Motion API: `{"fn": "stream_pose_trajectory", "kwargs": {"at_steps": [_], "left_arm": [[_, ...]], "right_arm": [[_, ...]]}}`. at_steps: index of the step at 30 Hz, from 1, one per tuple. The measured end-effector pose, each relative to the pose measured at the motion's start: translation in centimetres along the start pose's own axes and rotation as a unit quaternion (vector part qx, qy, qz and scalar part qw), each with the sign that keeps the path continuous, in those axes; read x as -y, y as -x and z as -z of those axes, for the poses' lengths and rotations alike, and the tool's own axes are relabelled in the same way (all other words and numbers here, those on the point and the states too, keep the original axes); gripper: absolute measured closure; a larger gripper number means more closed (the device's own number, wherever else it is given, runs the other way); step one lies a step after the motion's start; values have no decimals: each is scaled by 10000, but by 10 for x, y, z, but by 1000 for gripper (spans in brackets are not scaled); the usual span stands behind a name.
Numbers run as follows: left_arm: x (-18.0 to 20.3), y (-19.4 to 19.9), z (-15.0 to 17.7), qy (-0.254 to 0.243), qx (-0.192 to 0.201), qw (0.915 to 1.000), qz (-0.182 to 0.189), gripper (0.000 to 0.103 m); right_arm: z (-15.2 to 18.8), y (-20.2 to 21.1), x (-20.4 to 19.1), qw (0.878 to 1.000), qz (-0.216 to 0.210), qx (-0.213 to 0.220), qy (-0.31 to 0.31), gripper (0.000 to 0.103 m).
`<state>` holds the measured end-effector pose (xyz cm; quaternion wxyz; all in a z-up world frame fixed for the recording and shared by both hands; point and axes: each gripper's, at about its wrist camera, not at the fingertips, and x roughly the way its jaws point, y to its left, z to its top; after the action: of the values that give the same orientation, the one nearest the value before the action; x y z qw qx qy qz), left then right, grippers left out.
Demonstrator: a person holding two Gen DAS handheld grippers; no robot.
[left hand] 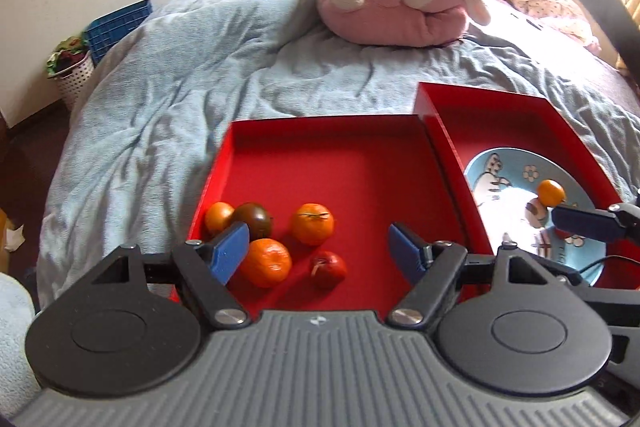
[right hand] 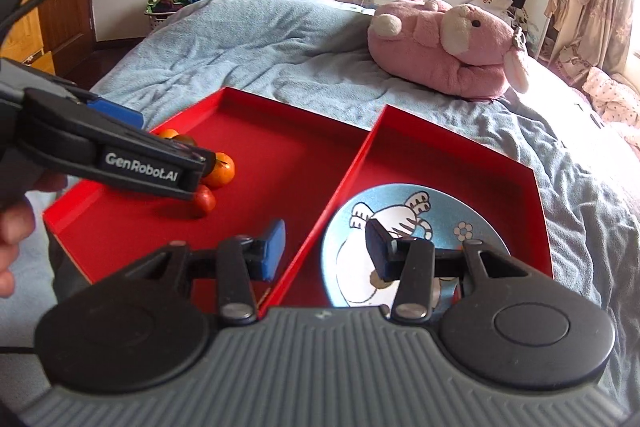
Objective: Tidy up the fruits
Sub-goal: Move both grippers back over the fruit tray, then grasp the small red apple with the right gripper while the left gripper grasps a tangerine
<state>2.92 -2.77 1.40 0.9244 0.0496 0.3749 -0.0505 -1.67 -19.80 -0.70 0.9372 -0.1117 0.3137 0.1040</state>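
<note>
Fruits lie clustered in the left red tray; one orange sits on the plate in the right tray. Left tool, open and empty, hovers above the cluster; right tool also open, empty. Soft bed: pressing a tray may roll fruit.

My way into the left tray is clear from twelve o'clock; the fruit cluster crowds seven o'clock.
</note>
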Motion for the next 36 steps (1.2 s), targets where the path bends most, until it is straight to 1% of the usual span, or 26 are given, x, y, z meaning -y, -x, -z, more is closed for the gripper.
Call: {"fn": "stream_pose_trajectory", "kwargs": {"at_steps": [2,5,8,10,14,19,26,36], "left_arm": [[-15,-2,4,111,-30,9997,-238,22],[-35,-6,8,309,-122,9985,-431,22],[-53,-11,11,655,-287,9964,-446,22],[-60,-13,12,770,-322,9952,-512,22],[-66,-20,16,844,-427,9937,-608,22],[-71,-29,20,915,-573,9922,-625,22],[-74,-40,23,944,-724,9911,-604,22],[-75,-49,24,976,-857,9898,-578,22]], "right_arm": [[-5,-2,-11,9999,-93,18,92,56],[-11,-5,-29,9993,-235,12,296,56],[-15,-11,-46,9980,-373,-3,513,56],[-19,-16,-55,9971,-457,-20,602,56],[-21,-28,-72,9953,-583,-111,767,56],[-20,-44,-83,9942,-665,-282,796,56],[-18,-60,-86,9936,-726,-423,757,56],[-17,-74,-89,9928,-843,-502,690,55]]}}
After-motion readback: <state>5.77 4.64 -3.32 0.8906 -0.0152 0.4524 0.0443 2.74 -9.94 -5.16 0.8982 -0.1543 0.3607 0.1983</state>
